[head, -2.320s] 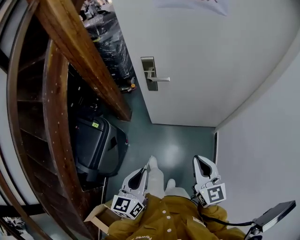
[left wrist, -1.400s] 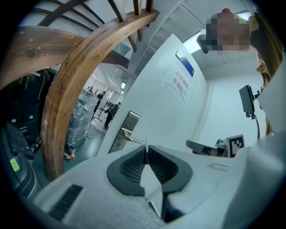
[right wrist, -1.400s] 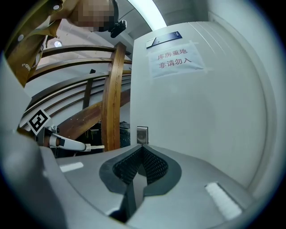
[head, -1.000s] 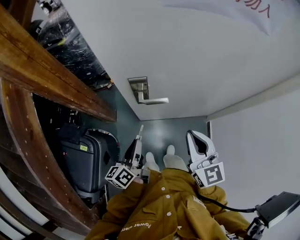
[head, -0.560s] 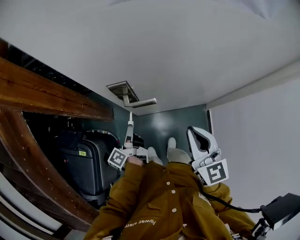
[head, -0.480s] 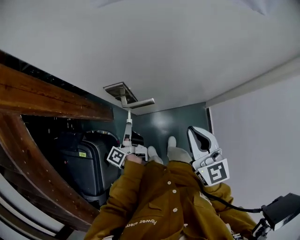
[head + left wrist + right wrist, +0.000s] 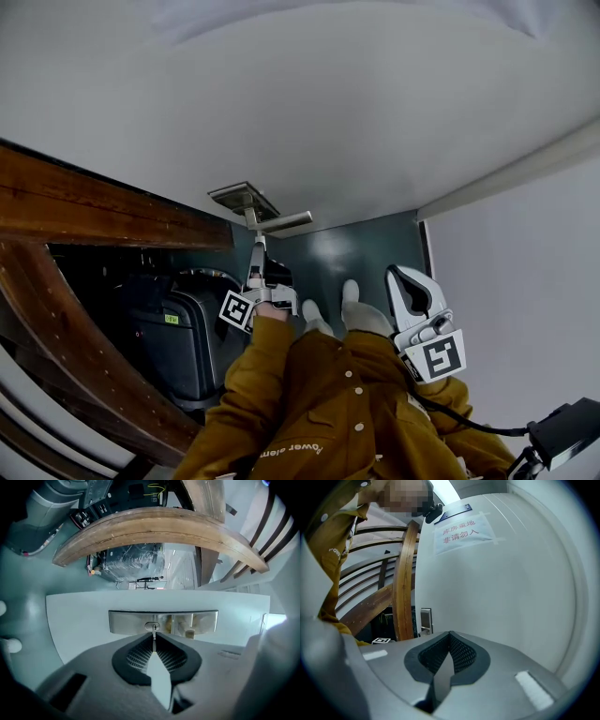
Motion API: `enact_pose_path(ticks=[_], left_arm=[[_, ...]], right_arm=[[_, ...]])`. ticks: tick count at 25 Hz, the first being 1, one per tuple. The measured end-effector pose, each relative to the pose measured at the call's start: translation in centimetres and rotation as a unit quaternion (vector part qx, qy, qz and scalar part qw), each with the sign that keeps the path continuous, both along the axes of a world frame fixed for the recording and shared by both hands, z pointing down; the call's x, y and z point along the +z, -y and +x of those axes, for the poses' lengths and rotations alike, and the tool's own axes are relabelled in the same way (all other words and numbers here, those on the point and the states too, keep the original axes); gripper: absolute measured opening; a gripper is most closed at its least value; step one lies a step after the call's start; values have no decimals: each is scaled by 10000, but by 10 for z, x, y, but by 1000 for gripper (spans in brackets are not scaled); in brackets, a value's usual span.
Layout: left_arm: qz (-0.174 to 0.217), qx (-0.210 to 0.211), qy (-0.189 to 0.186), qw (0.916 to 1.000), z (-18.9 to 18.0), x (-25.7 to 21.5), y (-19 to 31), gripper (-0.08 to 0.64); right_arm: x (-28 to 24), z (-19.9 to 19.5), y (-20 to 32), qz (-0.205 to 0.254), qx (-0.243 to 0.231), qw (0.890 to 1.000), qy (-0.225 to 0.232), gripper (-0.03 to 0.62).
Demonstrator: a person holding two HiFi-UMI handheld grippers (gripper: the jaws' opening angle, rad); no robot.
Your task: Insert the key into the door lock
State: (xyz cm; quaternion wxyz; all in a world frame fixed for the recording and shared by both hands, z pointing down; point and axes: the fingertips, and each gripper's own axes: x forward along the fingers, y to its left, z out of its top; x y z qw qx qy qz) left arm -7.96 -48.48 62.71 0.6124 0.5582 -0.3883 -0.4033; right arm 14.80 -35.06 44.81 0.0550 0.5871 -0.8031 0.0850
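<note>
The left gripper point(image 7: 153, 634) clenched a silver key point(image 7: 153, 641), tip at the keyhole point(image 7: 153, 627) of a brushed-metal lock plate point(image 7: 126, 621). The right gripper point(image 7: 449, 634) sat closed, empty.

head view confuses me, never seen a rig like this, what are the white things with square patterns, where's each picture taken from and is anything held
No robot here: a person holds a hand-held gripper in each hand; the patterned cubes are part of them. The head view comes from a camera on the person's head, looking steeply down. The other two come from cameras riding on each gripper, looking along its jaws. The left hand-held gripper is closed on a thin key, whose tip is at the keyhole in the metal plate on the white door, beside the handle. The right hand-held gripper is closed on nothing, low by the person's body.
</note>
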Motion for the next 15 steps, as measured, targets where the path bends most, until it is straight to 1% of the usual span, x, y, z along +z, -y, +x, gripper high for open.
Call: enact_pose_path(ticks=[3,6,9,12,15], left_arm=[[-10,23,-108,9999,2,2,4,25],[-10,34,-230,9997,4,5,6,25],[42,52,-165,9998,7,2,7,25],[84,40,-120,9999,7,-2,5,24],[80,3,-164,9998,5,-3,6,25]], right_arm=[[2,-3,2,-27,-54,10000,-13,6],[-3,-5,7,126,-3,9999,83,5],[1,-5,5,69,-62,9999,61,6],[5,-3,3,18,-16,10000,65,6],[5,-1,3,33,50,9999,91,5]])
